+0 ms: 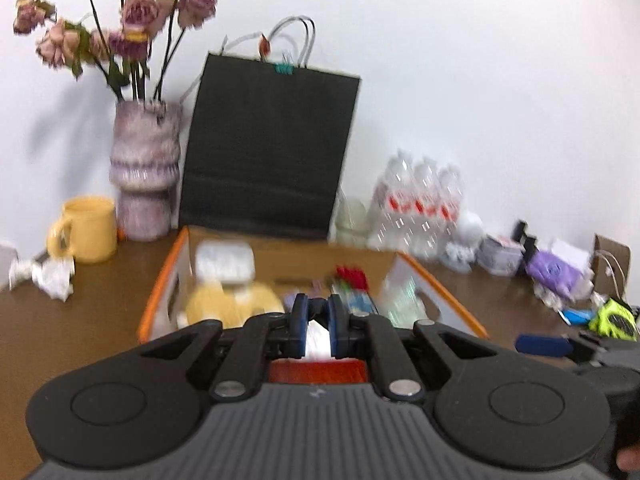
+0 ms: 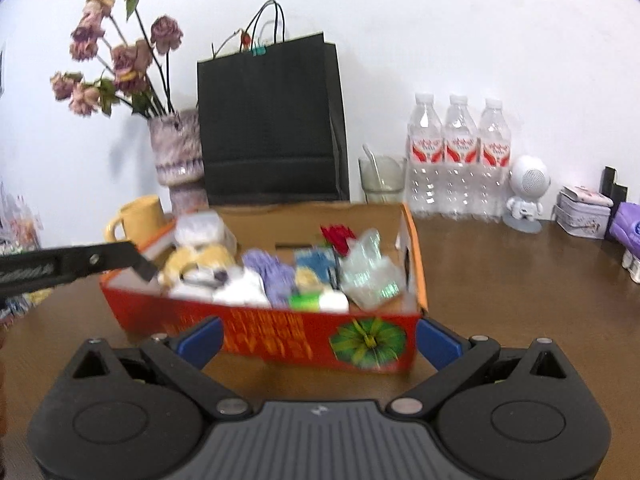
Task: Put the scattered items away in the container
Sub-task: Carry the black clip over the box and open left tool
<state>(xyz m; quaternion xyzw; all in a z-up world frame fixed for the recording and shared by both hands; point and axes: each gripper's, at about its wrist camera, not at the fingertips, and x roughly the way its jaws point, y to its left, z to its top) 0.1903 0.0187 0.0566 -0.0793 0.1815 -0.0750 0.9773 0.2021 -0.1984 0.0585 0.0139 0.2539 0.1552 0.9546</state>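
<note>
Motion blur smears most of the left wrist view: the three water bottles (image 1: 420,204) run together, their labels unreadable, and the things inside the cardboard box (image 1: 168,280) melt into pale and yellow patches. The left gripper (image 1: 316,320) hides the box's near wall, and whether anything sits between its blue pads cannot be told. The dried roses (image 1: 132,12) are cut off by the top edge. In the right wrist view the print on the box's red front (image 2: 264,332) is too smeared to read, and a purple packet (image 2: 628,230) is cut by the right edge.
</note>
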